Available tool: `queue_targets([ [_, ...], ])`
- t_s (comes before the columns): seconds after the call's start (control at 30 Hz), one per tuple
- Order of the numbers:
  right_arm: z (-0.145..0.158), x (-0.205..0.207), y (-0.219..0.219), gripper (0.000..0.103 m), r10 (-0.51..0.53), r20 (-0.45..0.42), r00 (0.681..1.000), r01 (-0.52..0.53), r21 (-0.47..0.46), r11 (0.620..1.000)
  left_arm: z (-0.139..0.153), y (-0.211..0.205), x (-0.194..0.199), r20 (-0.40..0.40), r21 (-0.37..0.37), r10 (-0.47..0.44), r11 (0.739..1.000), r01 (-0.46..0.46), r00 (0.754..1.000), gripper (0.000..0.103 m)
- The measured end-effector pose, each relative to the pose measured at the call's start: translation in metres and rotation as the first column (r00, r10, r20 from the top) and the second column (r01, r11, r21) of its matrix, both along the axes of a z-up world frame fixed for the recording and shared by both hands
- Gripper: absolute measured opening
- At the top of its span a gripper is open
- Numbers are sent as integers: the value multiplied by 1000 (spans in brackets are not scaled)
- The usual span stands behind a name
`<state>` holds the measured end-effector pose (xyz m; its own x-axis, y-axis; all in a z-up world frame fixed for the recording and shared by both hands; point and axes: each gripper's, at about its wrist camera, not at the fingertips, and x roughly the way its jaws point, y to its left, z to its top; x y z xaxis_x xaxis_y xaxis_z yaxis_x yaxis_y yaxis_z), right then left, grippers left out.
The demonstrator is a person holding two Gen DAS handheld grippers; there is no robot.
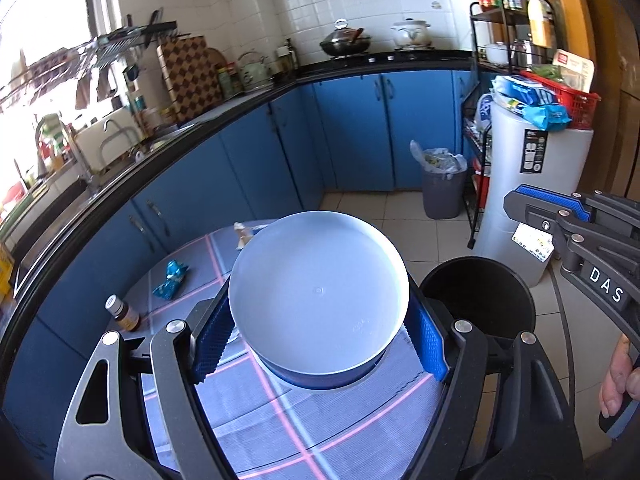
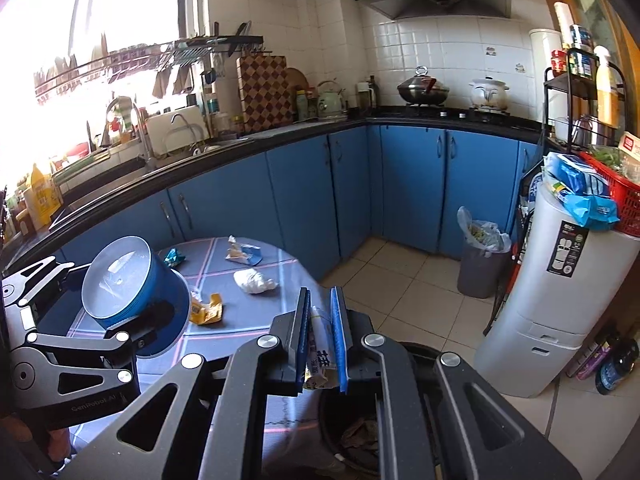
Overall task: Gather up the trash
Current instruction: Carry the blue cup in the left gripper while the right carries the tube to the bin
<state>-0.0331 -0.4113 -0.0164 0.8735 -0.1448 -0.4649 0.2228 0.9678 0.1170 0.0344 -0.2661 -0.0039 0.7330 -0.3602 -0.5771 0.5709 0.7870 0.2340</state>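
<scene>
So there's a round table [image 2: 256,320] out in front of the L-shaped counter [image 2: 280,136]. On it: a snack bag [image 2: 175,257] at the far side, a torn carton [image 2: 244,254] to its right, a crumpled tissue [image 2: 254,281] nearer, and a flattened wrapper [image 2: 206,312] left of that. A small jar [image 1: 123,314] stands at the table's left edge. An open bin [image 1: 480,300] sits on the floor right beside the table, with a lined trash can [image 2: 480,264] further back by the cabinets, left of the tall dispenser [image 2: 560,300].
</scene>
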Motion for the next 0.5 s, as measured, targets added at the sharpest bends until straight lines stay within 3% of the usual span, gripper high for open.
queue_targets([
  [0.5,-6,-9,-59,11,-66,15,998,65,45,997,-4,-77,-8,13,51,-88,995,87,996,76],
])
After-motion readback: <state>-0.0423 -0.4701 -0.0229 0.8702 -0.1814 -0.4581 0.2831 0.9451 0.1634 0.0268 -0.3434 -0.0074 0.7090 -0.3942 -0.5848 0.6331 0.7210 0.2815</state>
